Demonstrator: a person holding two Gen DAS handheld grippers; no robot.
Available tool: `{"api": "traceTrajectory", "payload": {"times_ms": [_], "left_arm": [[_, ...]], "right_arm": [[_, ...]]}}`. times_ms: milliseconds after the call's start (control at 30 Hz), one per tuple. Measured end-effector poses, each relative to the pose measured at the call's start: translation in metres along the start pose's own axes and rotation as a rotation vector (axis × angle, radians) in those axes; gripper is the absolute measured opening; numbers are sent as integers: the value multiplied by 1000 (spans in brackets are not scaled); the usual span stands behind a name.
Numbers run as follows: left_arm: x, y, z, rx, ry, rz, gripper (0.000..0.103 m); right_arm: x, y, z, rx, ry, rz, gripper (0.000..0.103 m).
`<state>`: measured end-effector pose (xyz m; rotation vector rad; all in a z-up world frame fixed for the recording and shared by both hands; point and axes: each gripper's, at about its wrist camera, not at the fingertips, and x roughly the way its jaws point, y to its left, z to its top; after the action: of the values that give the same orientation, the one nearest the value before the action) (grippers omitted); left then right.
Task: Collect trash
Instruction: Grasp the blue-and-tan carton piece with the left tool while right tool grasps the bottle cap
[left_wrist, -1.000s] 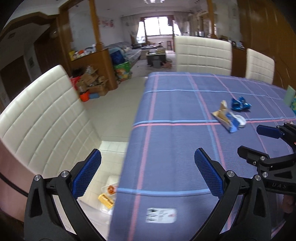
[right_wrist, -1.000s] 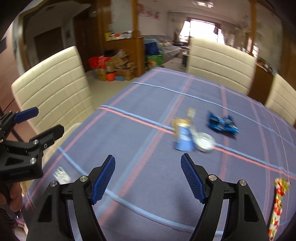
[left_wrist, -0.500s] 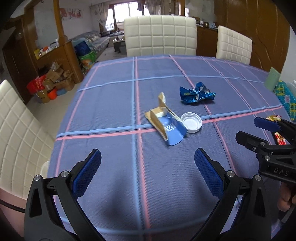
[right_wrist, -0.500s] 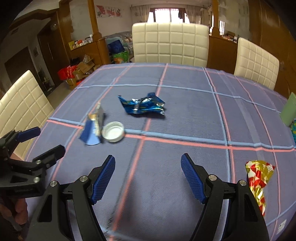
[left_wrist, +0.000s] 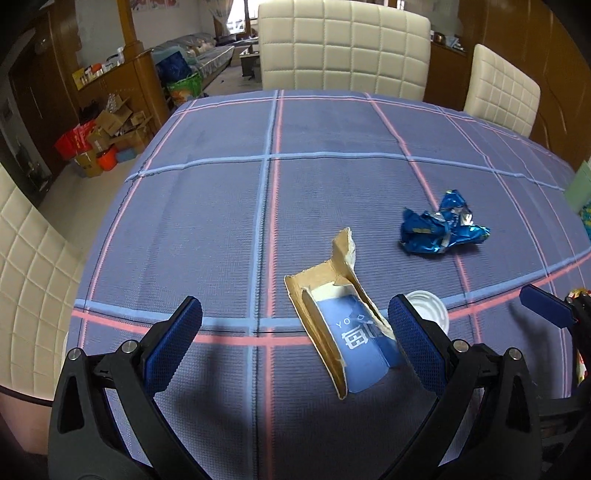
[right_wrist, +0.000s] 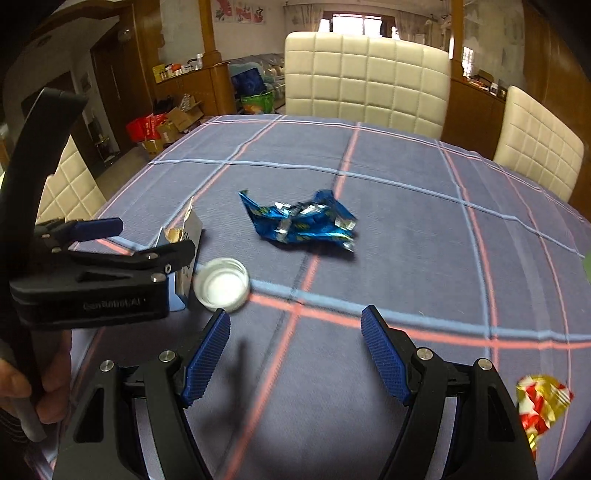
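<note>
While both tools hang low over the table, the left gripper (left_wrist: 295, 339) has its jaws wide apart and holds nothing. A torn cardboard carton (left_wrist: 343, 325) with a blue face lies between its fingers, nearer to the right finger. Just beside the carton, on its right, sits a white bottle cap (left_wrist: 430, 308) with the open side up. Farther away lies a crumpled blue foil wrapper (left_wrist: 441, 229).

The right gripper (right_wrist: 295, 354) is also wide open and empty, over bare purple plaid tablecloth (right_wrist: 406, 229). The cap is just in front of its left finger, and the blue wrapper lies beyond. A red and gold wrapper (right_wrist: 539, 406) lies near its right finger. Cream chairs (right_wrist: 365, 77) stand behind the table.
</note>
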<state>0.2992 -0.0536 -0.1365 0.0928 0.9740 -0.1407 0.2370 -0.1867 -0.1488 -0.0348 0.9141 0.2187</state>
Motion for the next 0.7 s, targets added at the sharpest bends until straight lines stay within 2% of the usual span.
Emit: {"api": "traceTrajectory", "payload": {"times_ms": [167, 367, 467, 567, 600, 700], "left_arm": [[-4, 18, -6, -6, -11, 22, 99], [-10, 35, -15, 10, -24, 44, 99], [-11, 36, -17, 24, -30, 39, 100], [-7, 34, -16, 18, -25, 30, 100], [-6, 33, -16, 16, -20, 22, 100], [9, 35, -19, -23, 56, -15, 96]], "right_arm": [[13, 22, 9, -36, 15, 47, 72], [34, 41, 12, -77, 51, 21, 72], [35, 43, 11, -78, 36, 12, 71], [32, 46, 10, -94, 18, 22, 52], [30, 46, 9, -102, 11, 13, 42], [25, 51, 5, -157, -10, -26, 39]]}}
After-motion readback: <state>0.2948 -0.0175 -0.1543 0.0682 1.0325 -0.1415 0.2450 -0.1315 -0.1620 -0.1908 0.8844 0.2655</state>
